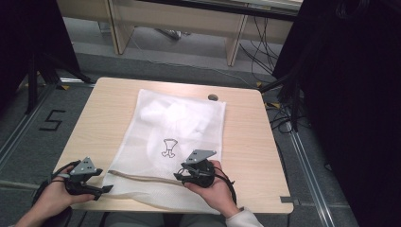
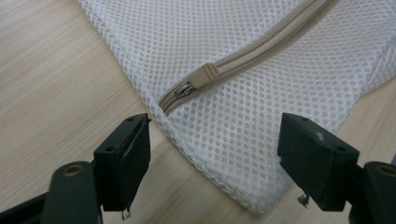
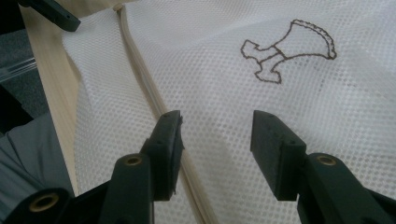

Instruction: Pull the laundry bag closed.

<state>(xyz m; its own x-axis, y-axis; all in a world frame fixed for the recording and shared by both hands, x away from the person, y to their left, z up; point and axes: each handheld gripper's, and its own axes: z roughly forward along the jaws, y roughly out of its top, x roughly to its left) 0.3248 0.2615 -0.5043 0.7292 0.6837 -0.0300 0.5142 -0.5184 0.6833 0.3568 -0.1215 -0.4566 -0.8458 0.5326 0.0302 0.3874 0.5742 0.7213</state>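
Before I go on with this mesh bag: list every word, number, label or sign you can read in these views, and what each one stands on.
"5": a dark numeral on the grey floor left of the table.
No lettering on the white mesh bag: it bears a brown stitched outline emblem, a picture, not text.
The beige zipper and its slider show no readable marking.
The left gripper and right gripper carry no readable label.

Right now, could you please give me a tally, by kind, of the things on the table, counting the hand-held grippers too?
White mesh laundry bags: 1
Small dark round things near the table's far edge: 1
Hand-held grippers: 2, the left hand-held gripper and the right hand-held gripper
Total: 4
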